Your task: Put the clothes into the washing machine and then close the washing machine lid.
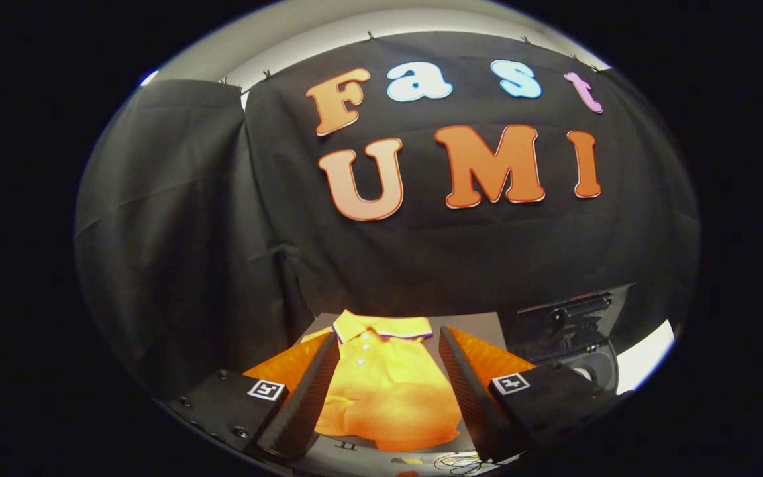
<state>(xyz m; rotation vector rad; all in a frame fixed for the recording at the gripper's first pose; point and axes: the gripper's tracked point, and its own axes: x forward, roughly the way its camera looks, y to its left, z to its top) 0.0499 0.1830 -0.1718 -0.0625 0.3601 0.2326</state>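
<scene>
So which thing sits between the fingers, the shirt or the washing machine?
The yellow polo shirt lies between the open gripper fingers; the washing machine stands off beyond the right finger.

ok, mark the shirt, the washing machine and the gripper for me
shirt (388, 391): gripper view, on its chest, between the open jaws.
washing machine (570, 318): gripper view, on its raised dark lid, beyond the right finger.
gripper (388, 344): gripper view, midway between the fingertips, over the shirt's collar.

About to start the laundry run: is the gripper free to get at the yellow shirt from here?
Probably yes. The gripper is open, its fingers spread either side of the shirt lying flat on the table, with nothing between them.
</scene>
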